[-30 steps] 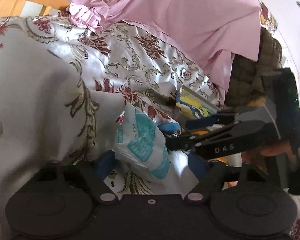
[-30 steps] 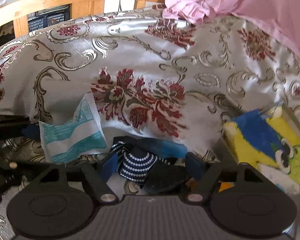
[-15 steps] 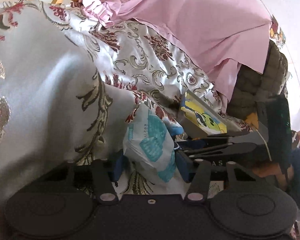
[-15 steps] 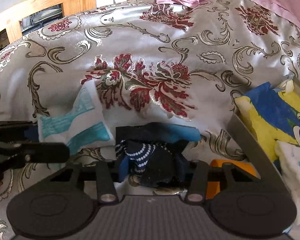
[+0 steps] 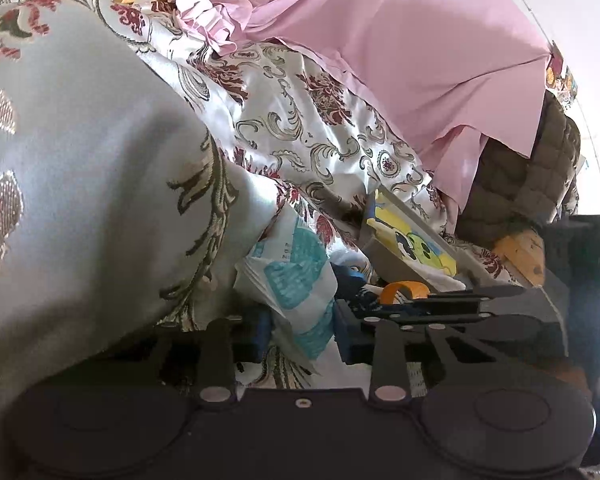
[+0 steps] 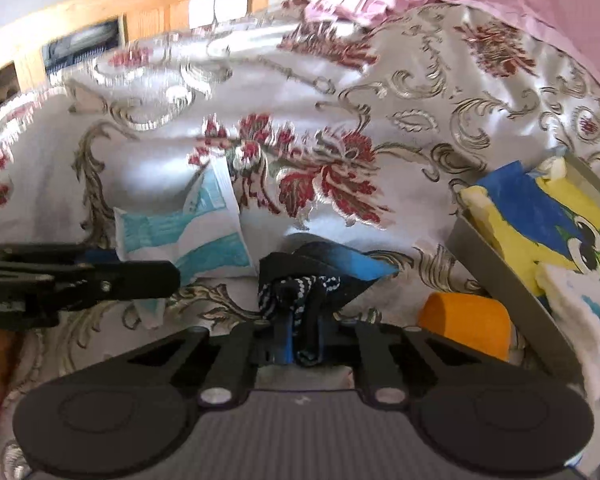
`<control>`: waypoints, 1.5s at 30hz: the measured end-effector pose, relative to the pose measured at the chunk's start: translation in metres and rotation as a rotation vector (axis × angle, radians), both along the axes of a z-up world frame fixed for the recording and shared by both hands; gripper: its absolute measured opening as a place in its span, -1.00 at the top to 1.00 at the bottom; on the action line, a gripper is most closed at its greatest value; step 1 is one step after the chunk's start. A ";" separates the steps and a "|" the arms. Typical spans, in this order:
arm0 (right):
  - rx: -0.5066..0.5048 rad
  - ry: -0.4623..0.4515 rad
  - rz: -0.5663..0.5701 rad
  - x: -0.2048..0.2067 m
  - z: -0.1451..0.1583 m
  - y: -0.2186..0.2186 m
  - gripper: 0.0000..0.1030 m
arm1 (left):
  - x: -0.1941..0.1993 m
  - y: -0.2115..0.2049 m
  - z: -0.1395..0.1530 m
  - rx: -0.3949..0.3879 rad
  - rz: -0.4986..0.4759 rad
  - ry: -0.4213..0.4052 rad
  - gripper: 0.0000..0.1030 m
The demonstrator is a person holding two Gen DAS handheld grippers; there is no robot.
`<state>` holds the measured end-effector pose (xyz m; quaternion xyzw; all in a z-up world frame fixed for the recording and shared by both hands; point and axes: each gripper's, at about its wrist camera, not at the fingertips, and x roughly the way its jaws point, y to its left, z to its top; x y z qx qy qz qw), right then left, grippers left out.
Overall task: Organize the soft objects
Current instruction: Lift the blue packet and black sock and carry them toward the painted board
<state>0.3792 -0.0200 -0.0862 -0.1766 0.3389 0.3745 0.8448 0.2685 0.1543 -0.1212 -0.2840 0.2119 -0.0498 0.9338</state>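
On the floral satin bedspread [image 6: 340, 128] lies a white-and-teal soft packet [image 5: 300, 280] [image 6: 188, 236]. My left gripper [image 5: 302, 330] has its blue pads against both sides of it, jaws still closing; its black fingers [image 6: 140, 276] also show at the left of the right wrist view. A dark blue cloth with white dots [image 6: 300, 288] lies bunched up beside the packet. My right gripper [image 6: 300, 344] is shut on it, and its fingers [image 5: 440, 304] show at the right of the left wrist view.
A grey box [image 6: 496, 272] [image 5: 424, 224] at the right holds a yellow-and-blue cartoon towel [image 6: 540, 224]. An orange thing [image 6: 468, 320] lies beside it. A pink sheet [image 5: 400, 48] and an olive quilted cushion [image 5: 532, 184] lie behind. A wooden bed rail [image 6: 100, 4] runs along the back.
Both grippers' jaws came together from wide open: the left around the teal packet, the right onto the dotted cloth. The right gripper shifted slightly forward.
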 end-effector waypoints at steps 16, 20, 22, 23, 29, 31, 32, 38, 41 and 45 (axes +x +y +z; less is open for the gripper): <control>0.339 -0.198 -0.222 -0.074 0.072 -0.118 0.79 | -0.014 -0.038 0.040 0.144 -0.005 -0.097 0.47; 0.400 -0.247 -0.280 -0.087 0.088 -0.148 0.79 | -0.013 -0.068 0.060 0.178 -0.035 -0.125 0.47; 0.419 -0.273 -0.309 -0.090 0.092 -0.163 0.79 | -0.012 -0.082 0.068 0.186 -0.050 -0.130 0.47; 0.426 -0.282 -0.324 -0.089 0.093 -0.169 0.79 | -0.011 -0.088 0.072 0.192 -0.055 -0.130 0.47; 0.532 -0.313 -0.455 -0.071 0.094 -0.215 0.79 | 0.006 -0.130 0.102 0.217 -0.086 -0.164 0.47; 0.572 -0.315 -0.502 -0.058 0.092 -0.230 0.79 | 0.016 -0.145 0.110 0.233 -0.103 -0.178 0.47; 0.589 -0.319 -0.526 -0.051 0.091 -0.237 0.79 | 0.024 -0.153 0.113 0.242 -0.114 -0.181 0.47; 0.612 -0.346 -0.638 -0.004 0.077 -0.267 0.79 | 0.087 -0.201 0.121 0.260 -0.184 -0.186 0.47; 0.589 -0.336 -0.681 0.015 0.067 -0.279 0.79 | 0.124 -0.224 0.120 0.273 -0.227 -0.191 0.47; 0.551 -0.298 -0.714 0.031 0.055 -0.290 0.79 | 0.166 -0.248 0.116 0.278 -0.275 -0.176 0.47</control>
